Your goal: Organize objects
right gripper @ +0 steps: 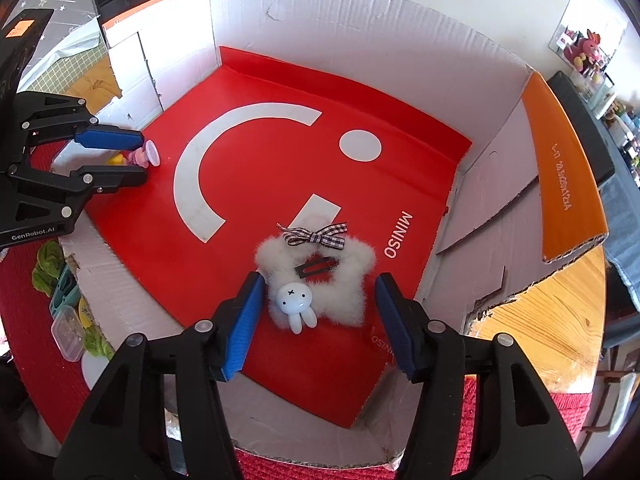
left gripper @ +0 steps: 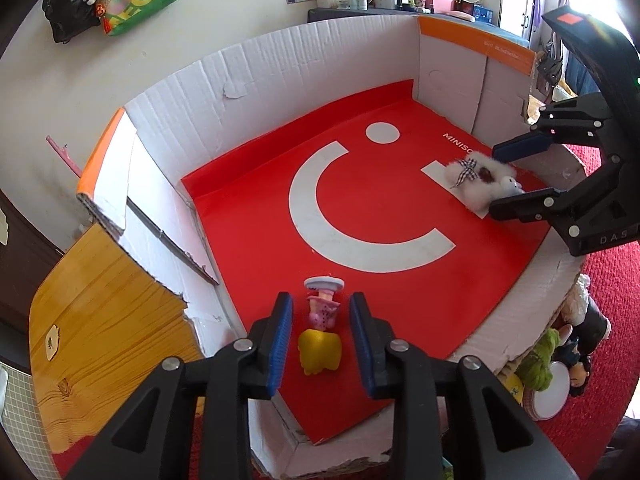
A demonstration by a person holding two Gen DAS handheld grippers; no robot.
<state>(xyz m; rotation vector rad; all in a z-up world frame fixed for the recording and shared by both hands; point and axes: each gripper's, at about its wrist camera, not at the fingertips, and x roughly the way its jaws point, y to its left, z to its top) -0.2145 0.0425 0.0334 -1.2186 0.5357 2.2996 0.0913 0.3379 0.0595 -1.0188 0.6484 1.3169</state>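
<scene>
a big white cardboard box (left gripper: 320, 56) sits on a wooden table (left gripper: 100, 300), and a red miniso bag (left gripper: 380, 208) lies flat on its floor. the right gripper (right gripper: 318, 312) is spread apart over a fluffy white star hair clip (right gripper: 352, 276), with neither pad pressing on it. the left gripper (left gripper: 321, 330) is a little bit open around a small pink and yellow toy figure (left gripper: 322, 332), and the toy lies on the bag without being squeezed.
</scene>
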